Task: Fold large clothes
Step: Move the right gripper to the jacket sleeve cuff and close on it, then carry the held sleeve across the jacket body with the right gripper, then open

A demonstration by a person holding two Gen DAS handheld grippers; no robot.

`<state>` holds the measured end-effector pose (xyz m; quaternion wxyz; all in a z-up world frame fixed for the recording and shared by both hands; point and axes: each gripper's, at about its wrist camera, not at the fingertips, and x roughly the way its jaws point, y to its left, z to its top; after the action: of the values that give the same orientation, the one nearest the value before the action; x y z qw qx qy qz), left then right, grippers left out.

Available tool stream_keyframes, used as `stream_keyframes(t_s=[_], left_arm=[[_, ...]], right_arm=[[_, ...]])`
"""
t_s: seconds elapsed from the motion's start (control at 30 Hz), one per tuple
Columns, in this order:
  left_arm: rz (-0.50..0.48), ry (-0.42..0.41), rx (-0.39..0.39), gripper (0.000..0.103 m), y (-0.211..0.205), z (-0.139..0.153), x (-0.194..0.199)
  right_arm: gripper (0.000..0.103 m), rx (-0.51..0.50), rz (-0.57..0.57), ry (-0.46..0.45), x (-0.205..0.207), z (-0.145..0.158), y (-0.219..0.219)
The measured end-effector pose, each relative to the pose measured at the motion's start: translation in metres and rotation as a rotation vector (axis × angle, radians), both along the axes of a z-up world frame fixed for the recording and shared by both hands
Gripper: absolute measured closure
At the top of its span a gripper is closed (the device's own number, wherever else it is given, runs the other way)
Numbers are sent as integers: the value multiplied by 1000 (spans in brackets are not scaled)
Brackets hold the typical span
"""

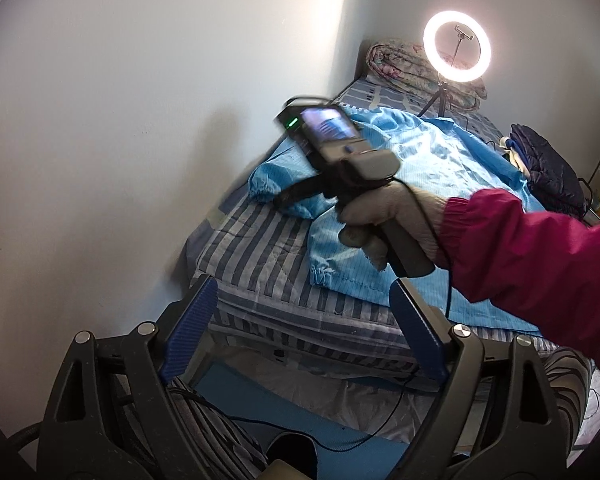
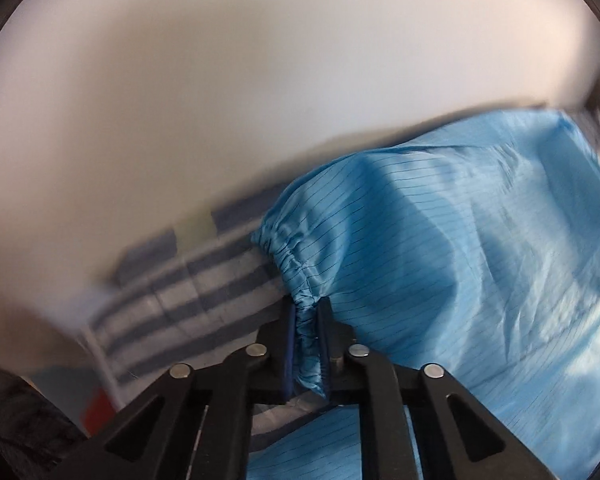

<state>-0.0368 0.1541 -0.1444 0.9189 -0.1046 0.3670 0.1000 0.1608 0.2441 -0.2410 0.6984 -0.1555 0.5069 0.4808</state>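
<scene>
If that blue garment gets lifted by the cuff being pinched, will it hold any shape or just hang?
The blue garment will probably hang limp: it lies in soft creases on the bed. Its sheen suggests thin, slippery, light fabric. The gathered cuff bunched in the right tool may grip better than flat cloth.

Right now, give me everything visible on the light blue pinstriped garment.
The light blue pinstriped garment looks like thin, slightly shiny woven cloth with fine dark lines. It lies spread and wrinkled across the blue-and-white striped bedcover, unfolded. Two gathered elastic cuffs show: one cuff rests free near the bed's front edge, the other, the pinched cuff, sits between the pads of the right gripper, which is shut on it, sleeve bulging behind. The open left gripper is clear of it.
</scene>
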Motion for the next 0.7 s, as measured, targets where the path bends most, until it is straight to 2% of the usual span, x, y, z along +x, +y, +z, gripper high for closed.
stream_keyframes(t_s=[0.2,0.27,0.47,0.57,0.7], left_arm=[[7,-10,7,13,-1,3,-2],[5,-16,13,13,-2,4,-2],[-13,-35,26,13,-9,9,-1],[-24,-38,35,13,-13,11,0],[-34,-47,41,13,-19,15,3]], right_arm=[[97,267,-205,101,18,42,-71],[97,324,-275,122,21,50,-98],[99,501,-568,243,33,48,-202],[99,550,-707,316,27,40,-247],[99,504,-793,346,6,16,-281]])
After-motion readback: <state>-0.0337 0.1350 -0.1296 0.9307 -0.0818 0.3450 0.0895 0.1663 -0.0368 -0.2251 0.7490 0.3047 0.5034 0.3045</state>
